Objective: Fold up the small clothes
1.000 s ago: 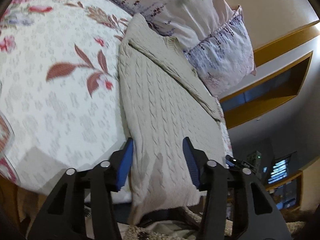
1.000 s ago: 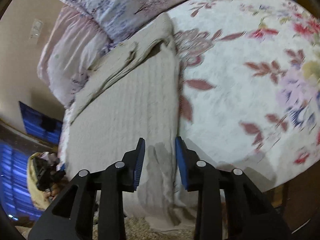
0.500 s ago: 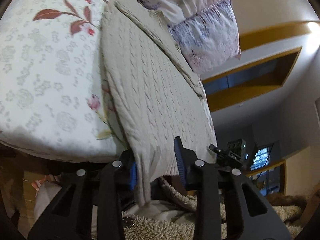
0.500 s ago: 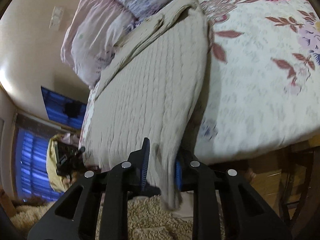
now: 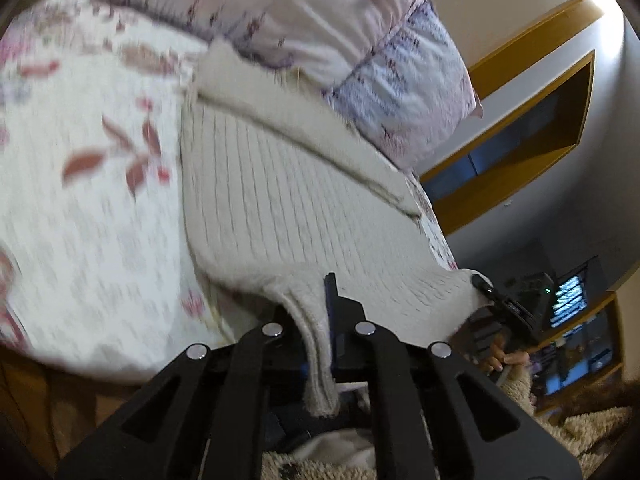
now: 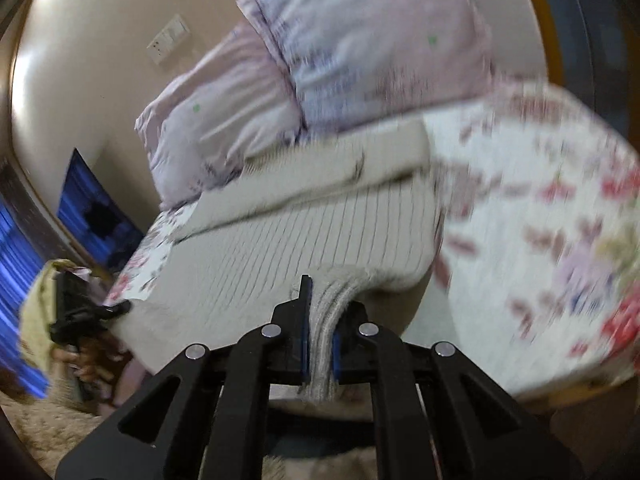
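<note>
A cream cable-knit sweater (image 5: 288, 204) lies flat on a floral bedspread (image 5: 88, 216), its top end near the pillows. My left gripper (image 5: 316, 320) is shut on the sweater's near hem corner, which hangs down between the fingers. The same sweater (image 6: 288, 236) shows in the right wrist view. My right gripper (image 6: 320, 332) is shut on the other hem corner, pinching a ribbed fold. Each view shows the other gripper at the far hem corner, the right gripper (image 5: 500, 300) and the left gripper (image 6: 92, 312).
Pink and lilac pillows (image 5: 320, 20) lie behind the sweater, also seen in the right wrist view (image 6: 360, 60). A shaggy beige rug (image 5: 580, 432) covers the floor below the bed edge. A wooden wall shelf (image 5: 532, 128) is at right.
Both grippers have closed on the sweater's hem corners. The hem has been lifted off the bed edge and both views have swung upward toward the pillows.
</note>
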{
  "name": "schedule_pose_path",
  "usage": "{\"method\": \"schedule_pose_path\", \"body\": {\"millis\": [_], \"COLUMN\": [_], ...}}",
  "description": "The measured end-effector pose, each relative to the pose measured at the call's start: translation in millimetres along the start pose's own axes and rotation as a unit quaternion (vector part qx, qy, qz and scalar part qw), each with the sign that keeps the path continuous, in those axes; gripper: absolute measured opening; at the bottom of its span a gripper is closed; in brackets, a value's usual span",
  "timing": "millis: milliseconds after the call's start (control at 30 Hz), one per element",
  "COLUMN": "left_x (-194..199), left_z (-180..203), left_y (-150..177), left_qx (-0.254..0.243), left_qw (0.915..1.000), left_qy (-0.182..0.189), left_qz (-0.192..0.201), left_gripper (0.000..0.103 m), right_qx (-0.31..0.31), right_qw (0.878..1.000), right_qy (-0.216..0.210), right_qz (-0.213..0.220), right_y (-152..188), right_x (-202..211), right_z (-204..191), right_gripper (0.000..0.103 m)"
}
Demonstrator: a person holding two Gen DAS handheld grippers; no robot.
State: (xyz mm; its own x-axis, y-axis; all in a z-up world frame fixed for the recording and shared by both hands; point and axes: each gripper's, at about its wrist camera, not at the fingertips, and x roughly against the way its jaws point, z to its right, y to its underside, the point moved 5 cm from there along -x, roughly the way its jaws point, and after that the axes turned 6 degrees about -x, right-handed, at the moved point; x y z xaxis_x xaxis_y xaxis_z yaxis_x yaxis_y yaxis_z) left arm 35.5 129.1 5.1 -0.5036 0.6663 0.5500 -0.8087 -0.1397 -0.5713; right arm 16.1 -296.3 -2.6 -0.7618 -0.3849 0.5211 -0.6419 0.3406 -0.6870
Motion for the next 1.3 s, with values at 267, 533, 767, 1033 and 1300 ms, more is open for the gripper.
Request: {"method": "schedule_pose_path", "body": {"millis": [267, 533, 767, 1033, 1300], "left_x": [-1, -23, -62, -121, -148], "left_z": [1, 9, -11, -62, -94], "left_y": [-64, -137, -203, -229, -220], "left_qx": [-0.035, -0.074, -0.051, 0.018, 0.091], "left_qw": [0.996, 0.9871, 0.9862, 0.989, 0.991], "left_qy": [-0.064, -0.12, -0.133, -0.137, -0.095], "left_qz": [0.052, 0.077, 0.084, 0.053, 0.027], "left_gripper": [0.006, 0.006, 0.006, 0.006, 0.007], "right_qx": [0.085, 0.126, 0.083, -0.013, -0.109], "right_qw": [0.989, 0.976, 0.981, 0.991, 0.988], "right_qy": [0.074, 0.123, 0.126, 0.118, 0.108], "right_qz": [0.096, 0.131, 0.125, 0.068, -0.013], "right_y": [-36, -82, -127, -147, -136], "right_x": [-4, -34, -81, -155, -197], "right_z": [-16, -26, -13, 34, 74], "right_gripper": [0.008, 0.008, 0.008, 0.008, 0.008]}}
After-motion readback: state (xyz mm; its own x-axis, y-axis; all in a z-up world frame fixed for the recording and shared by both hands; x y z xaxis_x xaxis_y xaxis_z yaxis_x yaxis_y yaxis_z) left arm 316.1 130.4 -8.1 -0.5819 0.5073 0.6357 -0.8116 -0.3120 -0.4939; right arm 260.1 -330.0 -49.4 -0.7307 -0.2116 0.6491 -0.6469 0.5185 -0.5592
